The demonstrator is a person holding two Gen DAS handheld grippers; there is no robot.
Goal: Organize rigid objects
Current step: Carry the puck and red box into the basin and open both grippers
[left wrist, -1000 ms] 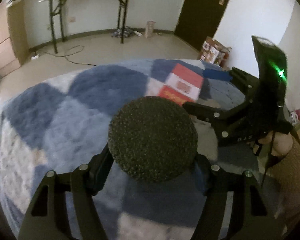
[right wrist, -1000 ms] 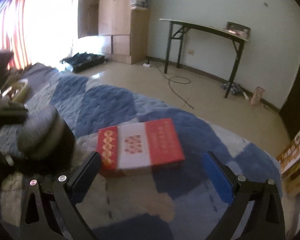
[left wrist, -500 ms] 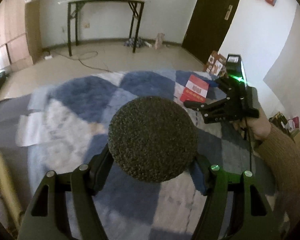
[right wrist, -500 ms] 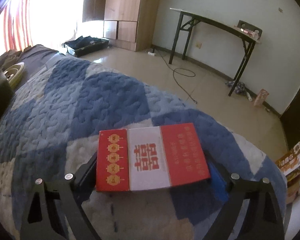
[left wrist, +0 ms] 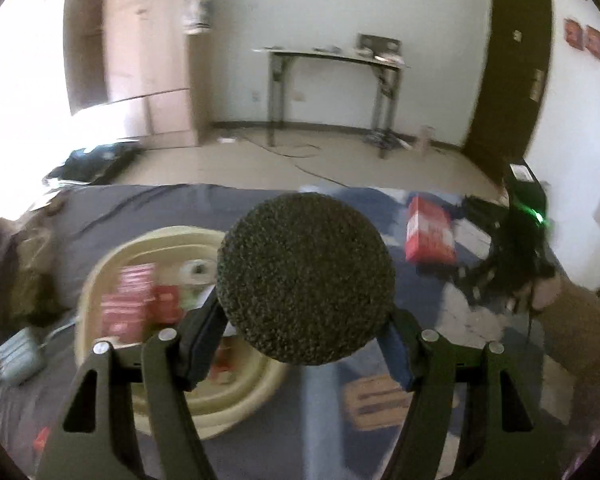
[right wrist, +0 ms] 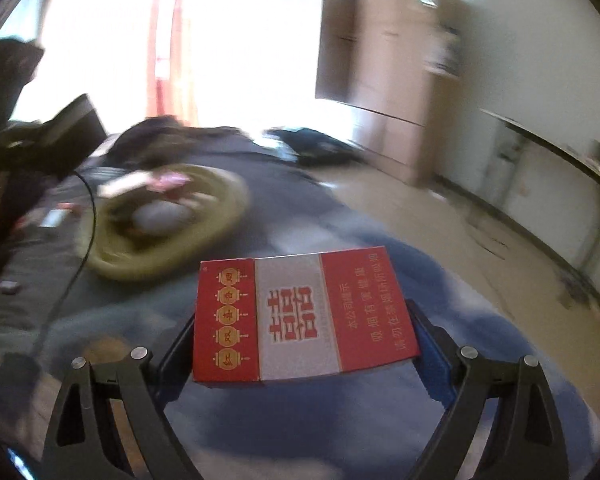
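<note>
The left gripper [left wrist: 305,344] is clamped on a dark, rough, speckled ball [left wrist: 305,280], held above the blue quilt [left wrist: 432,320] just beside a cream basin [left wrist: 236,408]. The right gripper [right wrist: 304,346] grips a flat red and silver box [right wrist: 304,318] by its two short ends, lifted over the quilt; gold lantern marks run along its left strip. The basin holds red packs [left wrist: 130,300] and pale things, too blurred to tell. The ball hides the basin's right side.

Basin [left wrist: 100,280] on bed, boxes [left wrist: 130,304] inside (carton [left wrist: 430,236] rightward)
</note>
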